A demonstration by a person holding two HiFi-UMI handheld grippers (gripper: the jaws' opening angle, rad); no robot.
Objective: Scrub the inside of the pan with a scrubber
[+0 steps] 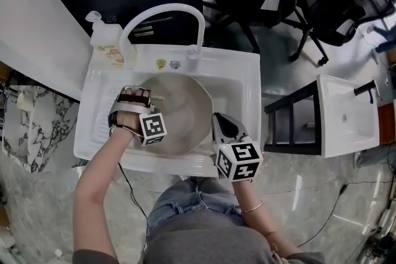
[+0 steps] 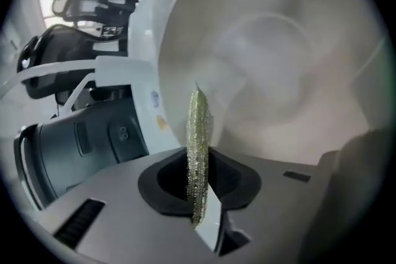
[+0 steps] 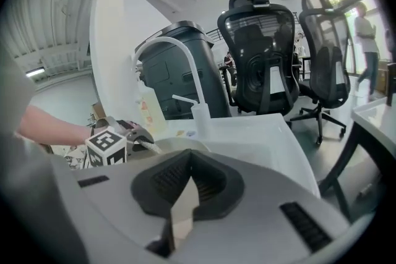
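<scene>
in the head view a pale round pan (image 1: 179,115) sits in the white sink (image 1: 242,91), under the curved tap (image 1: 166,9), with a soap bottle (image 1: 109,44) on the sink's back left corner. the left gripper (image 1: 146,99) reaches over the pan's left rim and the right gripper (image 1: 221,124) sits just beside its right rim. whether the right gripper touches the rim cannot be told from here. in the left gripper view the jaws are clamped on a thin, glittery scrubber (image 2: 198,145), held edge-on and standing up out of them, with the pan's pale inside filling the view beyond. whether the scrubber's tip meets the metal is hard to say. in the right gripper view the jaws are drawn together with nothing clearly between them. the pan shows only as a sliver past the gripper's body, office chairs (image 3: 263,52) stand behind, and the other gripper's marker cube (image 3: 106,144) is at the far rim. the step in hand looks like the scrubbing itself, at or near its start. the next move likely calls for pressing the scrubber's flat face down onto the pan's floor and working it round, while the right gripper steadies the rim so that the pan does not slide in the sink.
</scene>
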